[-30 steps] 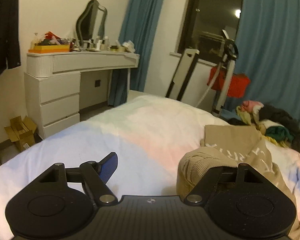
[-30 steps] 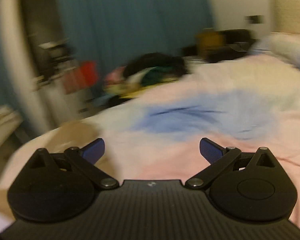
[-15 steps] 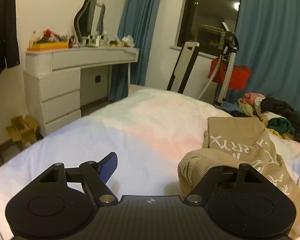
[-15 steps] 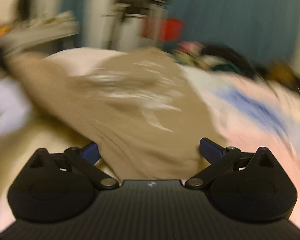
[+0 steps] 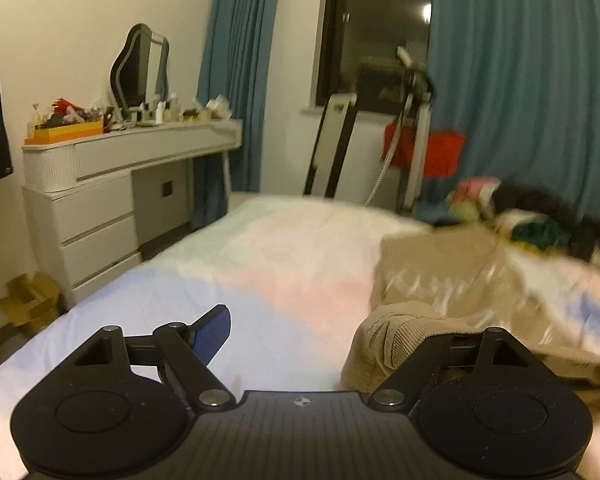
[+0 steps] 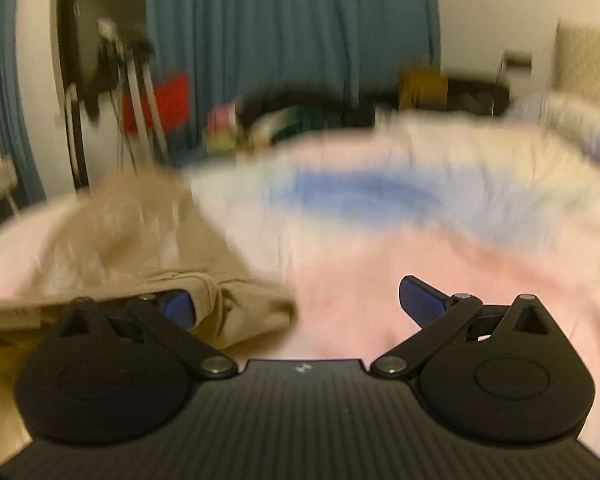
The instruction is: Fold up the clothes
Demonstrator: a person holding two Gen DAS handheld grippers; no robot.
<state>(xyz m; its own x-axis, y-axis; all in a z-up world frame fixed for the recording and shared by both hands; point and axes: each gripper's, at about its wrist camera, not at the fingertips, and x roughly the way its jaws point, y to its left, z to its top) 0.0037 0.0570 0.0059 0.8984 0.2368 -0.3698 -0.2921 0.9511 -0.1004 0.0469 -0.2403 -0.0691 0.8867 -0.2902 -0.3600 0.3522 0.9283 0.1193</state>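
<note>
A tan sweatshirt [image 5: 460, 280] with white lettering lies on the pastel bedsheet [image 5: 260, 264], to the right in the left wrist view. Its ribbed cuff [image 5: 396, 340] bunches over the right finger of my left gripper [image 5: 320, 336], which stands open, with only its left blue pad [image 5: 212, 334] showing. In the blurred right wrist view the tan sweatshirt [image 6: 120, 240] sits at the left. A fold of it rests against the left pad [image 6: 178, 306] of my right gripper [image 6: 300, 306], which is open over the bedsheet [image 6: 380, 216].
A white dresser [image 5: 100, 200] with a mirror stands left of the bed, and a cardboard box [image 5: 28, 304] sits on the floor. A pile of clothes [image 5: 540, 220] lies at the bed's far edge. A red box [image 5: 440, 152] and blue curtains [image 5: 520, 80] stand behind it.
The right gripper swung left over the sweatshirt, then back right, so the cloth now sits at its left finger. The left gripper shifted slightly, and the sweatshirt lies more spread out.
</note>
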